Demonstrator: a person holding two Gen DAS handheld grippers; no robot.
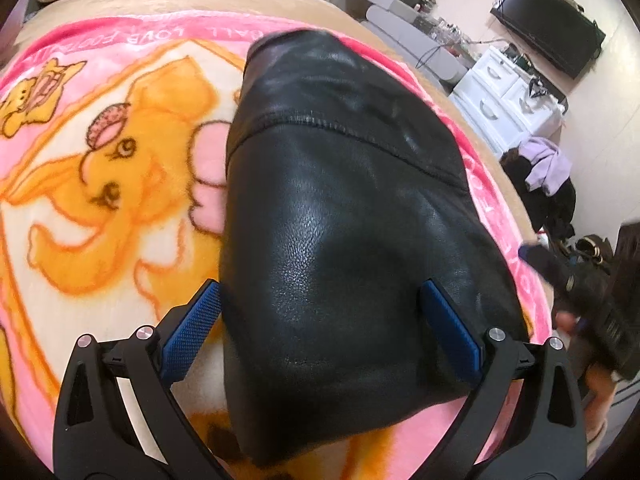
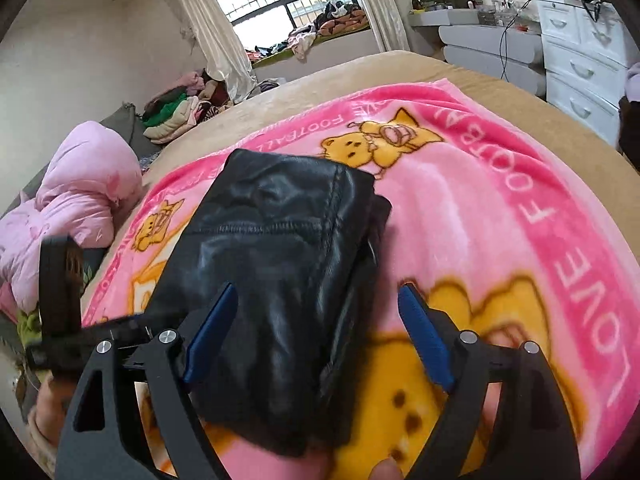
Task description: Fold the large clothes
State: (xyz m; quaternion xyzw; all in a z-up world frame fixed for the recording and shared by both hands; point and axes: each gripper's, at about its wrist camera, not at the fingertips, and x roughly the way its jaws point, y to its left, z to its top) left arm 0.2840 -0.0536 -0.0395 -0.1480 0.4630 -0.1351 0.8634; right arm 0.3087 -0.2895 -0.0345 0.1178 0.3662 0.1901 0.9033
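On the pink cartoon blanket (image 2: 500,216) that covers the bed, the black leather garment (image 2: 280,264) lies folded into a compact, thick bundle, seams showing on top. Both claws stand spread and grip nothing: the left gripper (image 1: 320,328) straddles the bundle's near end, the right gripper (image 2: 316,336) hangs over its edge, 1 finger above leather, 1 above blanket. I judge the fold looks nearly finished.

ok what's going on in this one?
A person with a claw in each hand is folding a black leather garment on a pink cartoon blanket spread over a bed. It already lies in a compact fold. Both the left claw and right claw are open around it, neither gripping.
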